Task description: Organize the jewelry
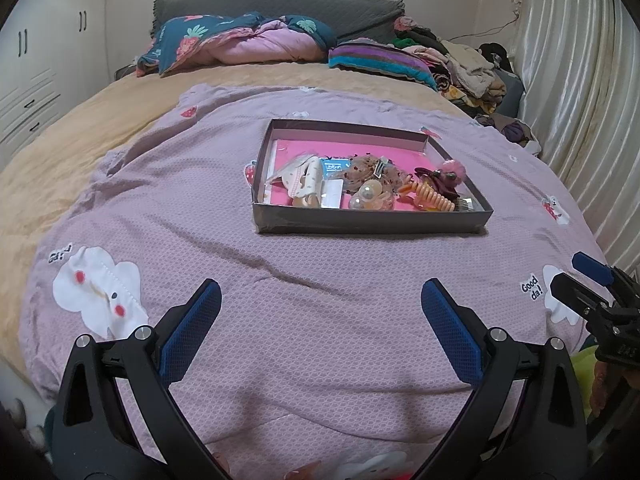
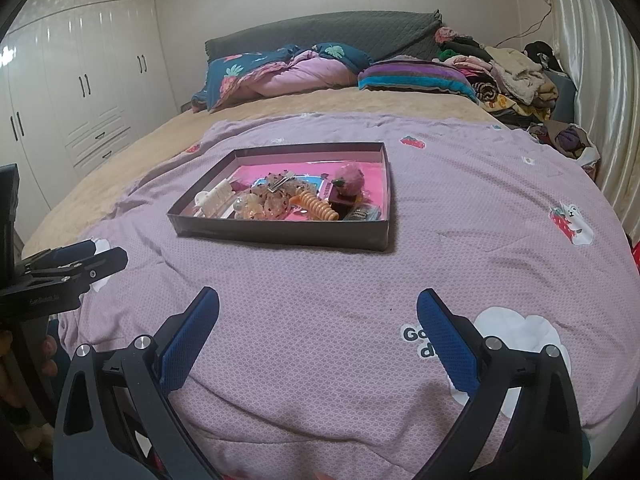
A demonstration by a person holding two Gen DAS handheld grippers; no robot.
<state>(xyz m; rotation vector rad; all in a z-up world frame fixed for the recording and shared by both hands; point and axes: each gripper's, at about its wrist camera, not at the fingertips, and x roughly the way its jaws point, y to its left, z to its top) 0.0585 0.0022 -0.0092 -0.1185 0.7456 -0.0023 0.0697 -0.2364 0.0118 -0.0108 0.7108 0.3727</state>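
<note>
A shallow dark box [image 1: 372, 222] [image 2: 280, 236] with a pink floor lies on the lilac quilt. Inside it are hair clips, an orange spiral clip [image 1: 434, 198] [image 2: 318, 206], a pink pompom [image 1: 452, 168] [image 2: 352, 178], pearl-like pieces [image 1: 370, 196] and a white claw clip [image 2: 214, 198]. My left gripper [image 1: 320, 300] hangs open over the quilt, well short of the box, nothing between its blue pads. Equally open and empty, my right gripper [image 2: 318, 308] is just as far from the box. Each gripper shows at the edge of the other's view.
The lilac quilt [image 1: 280, 280] covers a beige bedspread [image 1: 100, 128]. Folded bedding and pillows [image 1: 240, 44] lie at the headboard, a clothes pile [image 1: 468, 68] at the far right. White wardrobes [image 2: 80, 80] stand left, a curtain [image 1: 580, 80] right.
</note>
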